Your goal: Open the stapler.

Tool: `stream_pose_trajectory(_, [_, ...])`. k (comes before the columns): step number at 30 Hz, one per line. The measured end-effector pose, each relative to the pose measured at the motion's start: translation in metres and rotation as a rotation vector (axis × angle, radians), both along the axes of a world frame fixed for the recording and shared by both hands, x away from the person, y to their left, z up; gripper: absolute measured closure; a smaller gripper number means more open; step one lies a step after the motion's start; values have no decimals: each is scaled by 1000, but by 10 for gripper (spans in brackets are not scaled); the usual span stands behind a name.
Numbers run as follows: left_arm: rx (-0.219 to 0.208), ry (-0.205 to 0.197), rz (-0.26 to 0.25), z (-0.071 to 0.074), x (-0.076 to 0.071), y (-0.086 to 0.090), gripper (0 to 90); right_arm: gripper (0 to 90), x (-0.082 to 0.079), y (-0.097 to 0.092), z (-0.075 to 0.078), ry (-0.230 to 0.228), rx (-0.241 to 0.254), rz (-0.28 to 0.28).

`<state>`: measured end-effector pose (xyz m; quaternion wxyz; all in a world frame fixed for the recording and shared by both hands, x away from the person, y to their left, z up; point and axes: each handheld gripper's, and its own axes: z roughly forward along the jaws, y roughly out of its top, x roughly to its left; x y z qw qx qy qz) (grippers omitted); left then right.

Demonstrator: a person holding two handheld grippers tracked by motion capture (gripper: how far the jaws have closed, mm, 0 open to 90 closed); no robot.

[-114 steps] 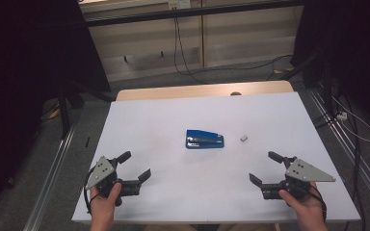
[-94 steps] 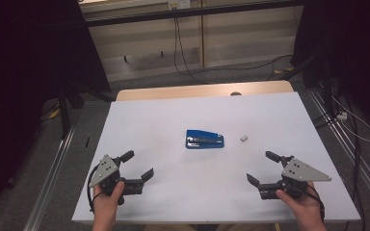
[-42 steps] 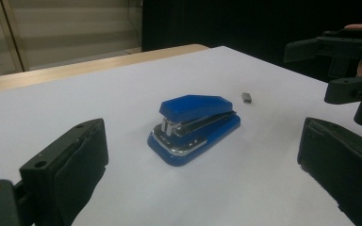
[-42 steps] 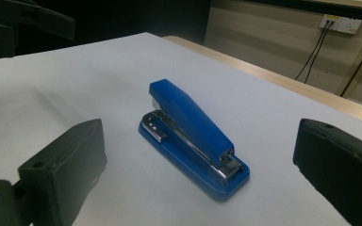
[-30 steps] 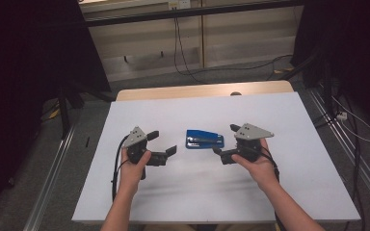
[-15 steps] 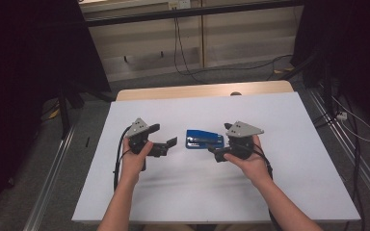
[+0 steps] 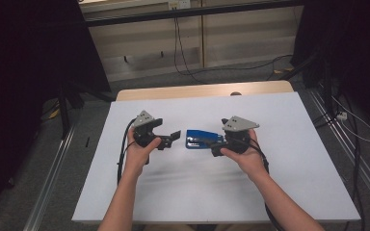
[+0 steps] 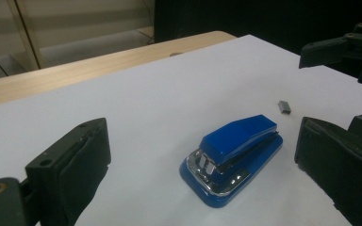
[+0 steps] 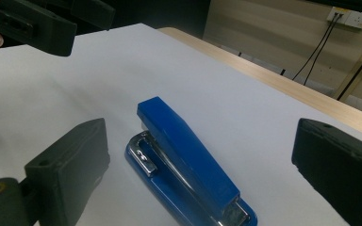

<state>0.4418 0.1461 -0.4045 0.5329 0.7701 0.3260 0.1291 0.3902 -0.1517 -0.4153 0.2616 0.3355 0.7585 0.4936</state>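
High view: both grippers have closed in on the blue stapler (image 7: 204, 139) since half a second ago, and far more since 3.8 s ago, when each sat near its own front corner of the white table (image 7: 298, 159). The left gripper (image 7: 169, 139) now has its jaws spread just beside the stapler's left end, not touching it; the right gripper (image 7: 216, 146) sits at the stapler's right end, where hand and grey plate hide the contact, so I cannot tell from here whether it touches. The stapler lies flat at mid-table, long axis left to right, in the same place as in every earlier frame. The small grey staple block that lay to the stapler's right earlier is now covered by the right hand (image 7: 244, 153). Left gripper view: the left gripper's own jaws stand wide apart and hold nothing; the stapler (image 8: 233, 157) lies between and beyond them, metal front end toward the camera, clear table on both sides. The staple block (image 8: 284, 107) rests on the table just past the stapler's far end, apart from it. The right gripper (image 8: 346, 84) shows at the right edge, jaws parted. Right gripper view: its jaws are wide open and empty; the stapler (image 9: 184, 162) lies between them, touching neither. The left gripper (image 9: 37, 21) hangs at top left, above the table.
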Motion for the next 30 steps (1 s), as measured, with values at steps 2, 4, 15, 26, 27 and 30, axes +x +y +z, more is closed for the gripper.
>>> stream_pose_trajectory(2, [2,24,22,-1,2,-1,37,41,1,0,0,3,0,-2])
stream_pose_trajectory(4, [18,38,23,-3,2,-2,41,41,4,1,-2,9,0,-3])
stream_pose_trajectory(15, [90,60,10,-10,2,-7,322,56,15,12,-3,18,-31,-3])
stream_pose_trajectory(26, [146,102,-12,-22,5,-12,653,61,20,16,-8,33,-42,0])
stream_pose_trajectory(27, [152,103,-17,-23,6,-12,671,61,20,17,-9,33,-43,2])
stream_pose_trajectory(30, [160,117,-31,-27,7,-16,752,61,21,18,-10,33,-50,5])
